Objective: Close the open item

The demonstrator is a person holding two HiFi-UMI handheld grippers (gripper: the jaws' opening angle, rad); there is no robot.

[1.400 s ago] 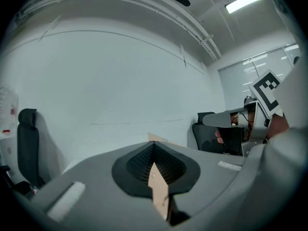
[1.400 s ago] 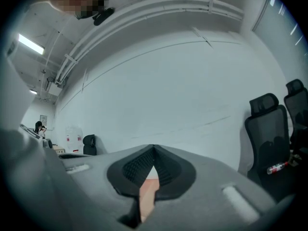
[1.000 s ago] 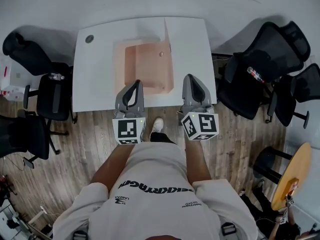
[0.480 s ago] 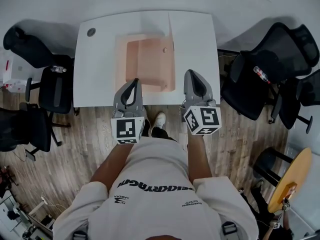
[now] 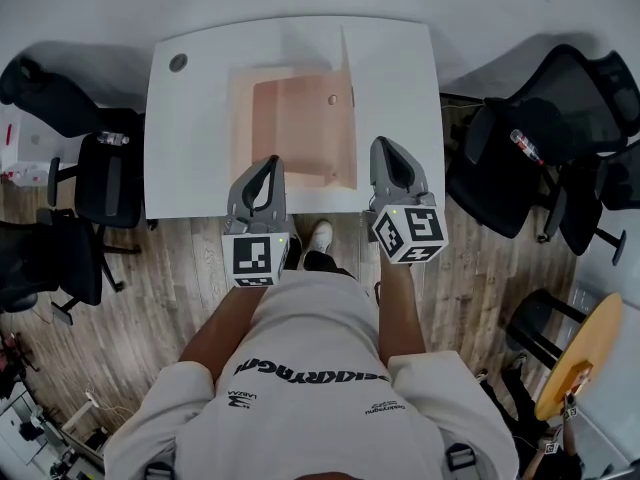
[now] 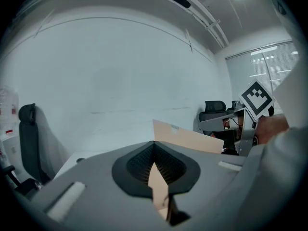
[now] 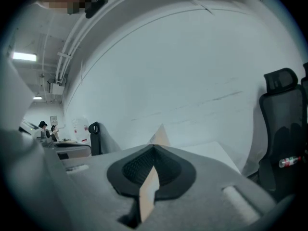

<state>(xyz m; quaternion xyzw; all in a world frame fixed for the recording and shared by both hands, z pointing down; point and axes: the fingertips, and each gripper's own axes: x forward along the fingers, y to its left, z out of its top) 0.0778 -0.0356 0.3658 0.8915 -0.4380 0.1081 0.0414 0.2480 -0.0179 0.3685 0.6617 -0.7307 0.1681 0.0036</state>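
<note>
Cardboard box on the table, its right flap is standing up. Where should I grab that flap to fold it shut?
Probably take the upright flap by its free top edge, at the near end closest to the right gripper. Come from the right, outside the cardboard box. The flap seems hinged along the box's right wall, so pushing it left should fold it over the opening.

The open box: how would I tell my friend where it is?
Find the white table between the black chairs. On it lies a flat, peach-coloured box. It alone has a lid standing straight up along its right side.
</note>
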